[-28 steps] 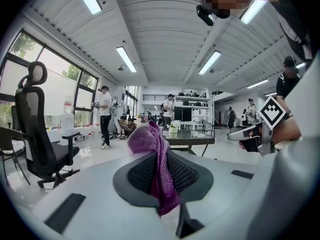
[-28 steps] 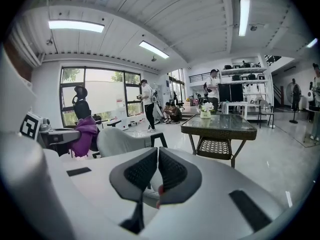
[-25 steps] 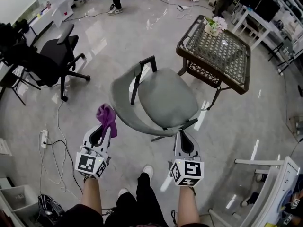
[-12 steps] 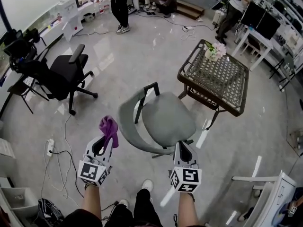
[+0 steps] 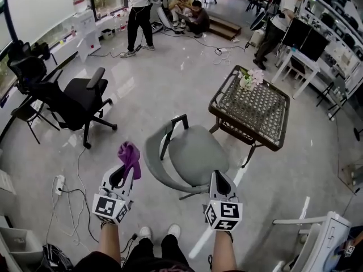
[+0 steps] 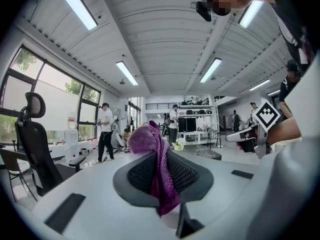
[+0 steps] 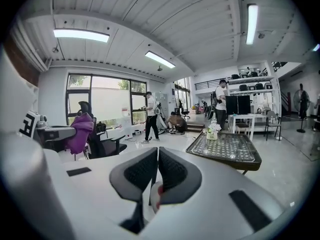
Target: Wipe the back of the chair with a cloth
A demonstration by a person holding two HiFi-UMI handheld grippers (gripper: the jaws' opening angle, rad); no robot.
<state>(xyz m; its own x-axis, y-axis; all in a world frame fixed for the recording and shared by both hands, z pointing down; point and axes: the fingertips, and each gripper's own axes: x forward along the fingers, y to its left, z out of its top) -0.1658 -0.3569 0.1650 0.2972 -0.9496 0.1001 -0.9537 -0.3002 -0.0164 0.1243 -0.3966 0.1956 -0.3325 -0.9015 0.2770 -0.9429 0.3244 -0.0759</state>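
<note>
Black office chair (image 5: 68,103): stands at the left on the glossy grey floor (image 5: 170,72).
Wicker table (image 5: 255,111): dark frame, woven top, right of centre. A flower pot (image 5: 248,79) stands at its far corner.
Power strip (image 5: 58,185): lies on the floor at the left, with cables running from it.
Background: one person (image 5: 136,10) stands; two others (image 5: 193,17) sit low near the steps (image 5: 224,27).

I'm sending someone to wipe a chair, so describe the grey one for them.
Find the dark wicker table with flowers on it; the chair stands just beside it. It is pale grey with a curved shell back and thin black arms, unlike the black wheeled office chair off to the left.
</note>
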